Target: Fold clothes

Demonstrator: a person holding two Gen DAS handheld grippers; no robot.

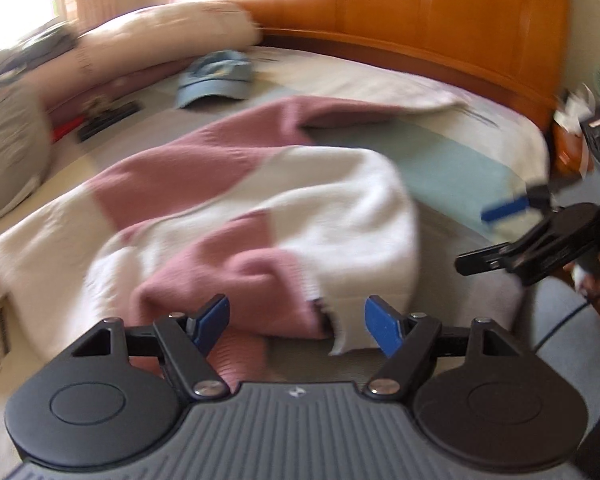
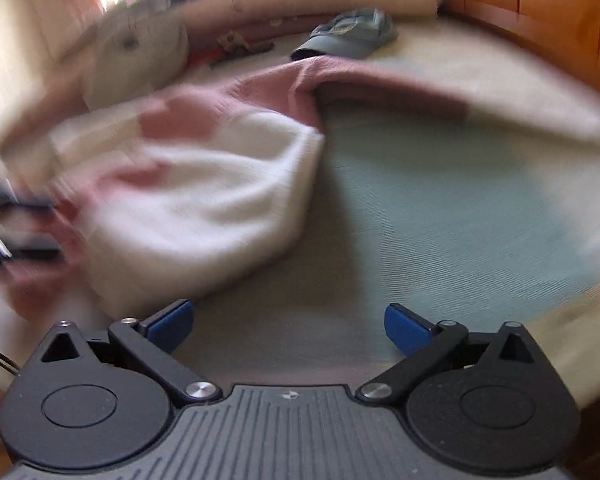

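Note:
A pink-and-white block-patterned sweater (image 1: 228, 216) lies crumpled on the bed, one sleeve stretched toward the headboard. My left gripper (image 1: 297, 324) stands open at its near edge. The hem's pink and white folds lie between and just beyond the blue pads (image 1: 212, 322), which do not press on them. My right gripper (image 2: 288, 324) is open wide over bare sheet, nothing between its fingers, with the sweater (image 2: 204, 200) off to its left. The left wrist view shows the right gripper (image 1: 496, 236) at the right, held by a hand. The right wrist view is blurred.
A blue cap (image 1: 216, 80) lies behind the sweater near rolled bedding (image 1: 160, 36). A wooden headboard (image 1: 420, 8) closes the far side. A grey cushion (image 1: 8, 140) and small dark items (image 1: 108, 116) sit at the left. The sheet's pale blue patch (image 2: 460, 208) lies right of the sweater.

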